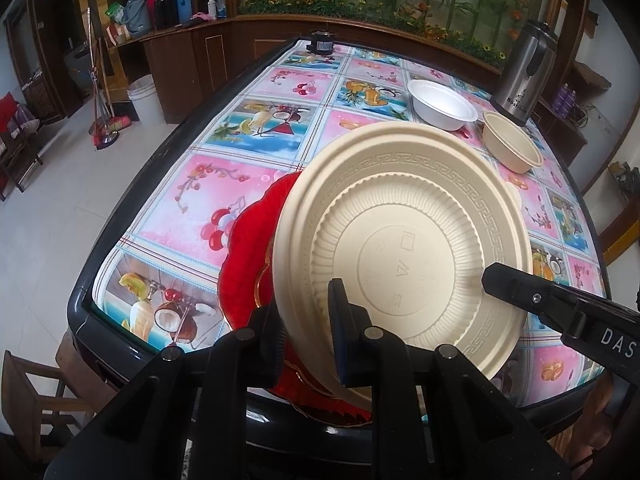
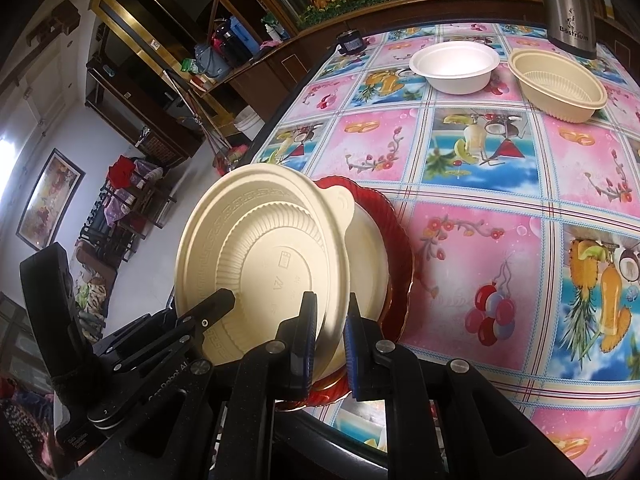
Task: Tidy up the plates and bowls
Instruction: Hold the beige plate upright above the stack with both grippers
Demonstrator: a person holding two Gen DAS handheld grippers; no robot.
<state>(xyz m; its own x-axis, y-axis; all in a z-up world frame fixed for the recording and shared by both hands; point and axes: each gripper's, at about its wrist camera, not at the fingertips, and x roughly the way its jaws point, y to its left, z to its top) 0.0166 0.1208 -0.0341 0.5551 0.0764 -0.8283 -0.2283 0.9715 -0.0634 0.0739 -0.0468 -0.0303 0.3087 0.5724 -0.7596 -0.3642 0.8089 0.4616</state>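
Two tongs, the left tongs [image 1: 304, 336] and the right tongs [image 2: 330, 344], are clenched on the near rim of the cream plate [image 1: 400, 240], which is held tilted over the red plate [image 1: 244, 248] on the table [image 1: 224, 184]. Stacking seems in hand; what lies beneath is partly hidden. Next, lowering flat and releasing are called for.

A white tiled floor [image 1: 48, 184] fills the nine o'clock side. Dark wooden cabinets [image 1: 176, 64] run along ten to twelve o'clock, with a white bucket [image 1: 146, 98] at their foot. At eight o'clock stands a wooden chair [image 1: 36, 396]. A framed picture [image 2: 50, 198] hangs on the pale wall at nine o'clock.
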